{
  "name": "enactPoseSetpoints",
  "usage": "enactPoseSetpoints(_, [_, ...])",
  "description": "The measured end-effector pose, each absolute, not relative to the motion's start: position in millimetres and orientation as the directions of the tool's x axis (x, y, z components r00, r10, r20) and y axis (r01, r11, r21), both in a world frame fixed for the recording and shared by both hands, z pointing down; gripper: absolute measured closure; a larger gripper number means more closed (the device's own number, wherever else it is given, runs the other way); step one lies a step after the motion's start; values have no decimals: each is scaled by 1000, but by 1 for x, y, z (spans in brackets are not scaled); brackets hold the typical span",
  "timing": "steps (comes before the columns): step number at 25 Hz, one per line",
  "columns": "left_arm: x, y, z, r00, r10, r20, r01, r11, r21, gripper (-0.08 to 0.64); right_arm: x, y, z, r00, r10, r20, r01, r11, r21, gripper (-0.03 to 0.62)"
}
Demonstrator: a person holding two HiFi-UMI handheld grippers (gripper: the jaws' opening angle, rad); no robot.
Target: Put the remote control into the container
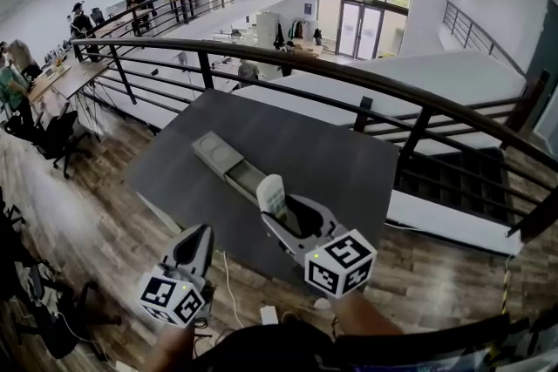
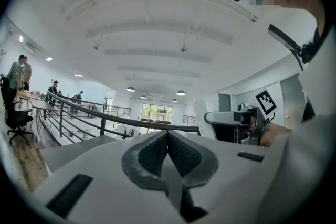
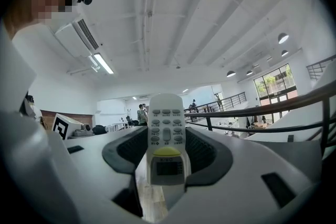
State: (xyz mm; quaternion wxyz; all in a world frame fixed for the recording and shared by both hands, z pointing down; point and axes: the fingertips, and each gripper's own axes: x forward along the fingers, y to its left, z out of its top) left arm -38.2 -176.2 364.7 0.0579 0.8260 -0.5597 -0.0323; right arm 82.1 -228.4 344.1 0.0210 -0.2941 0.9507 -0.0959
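A white remote control [image 1: 271,192] with grey buttons and a yellow key is held in my right gripper [image 1: 282,217], shut on its lower half, buttons facing up [image 3: 166,113]. It hangs in the air just near of the long grey container [image 1: 225,163], an open tray lying diagonally on the dark grey table [image 1: 323,154]. In the right gripper view the remote sticks out past the right gripper [image 3: 167,140]. My left gripper [image 1: 200,233] is low at the left, off the table's near edge, with its jaws shut together and nothing in them [image 2: 168,140].
A black metal railing [image 1: 375,87] curves behind the table, with a drop to a lower floor beyond. White cables [image 1: 228,292] lie on the wooden floor under the table's near edge. Several people and desks are at the far left [image 1: 35,70].
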Motion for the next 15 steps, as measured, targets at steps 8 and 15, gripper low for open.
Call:
enactPoseSetpoints(8, [-29,-200,359,306,-952,22,-944,-301,134,555,90,-258,336,-866,-500,11,-493,851,-178,373])
enactPoseSetpoints(15, [-40,-213,363,263,-963,58,-958,-254,133,555,88,-283,344,-872,-488,17,-480,851,-214,373])
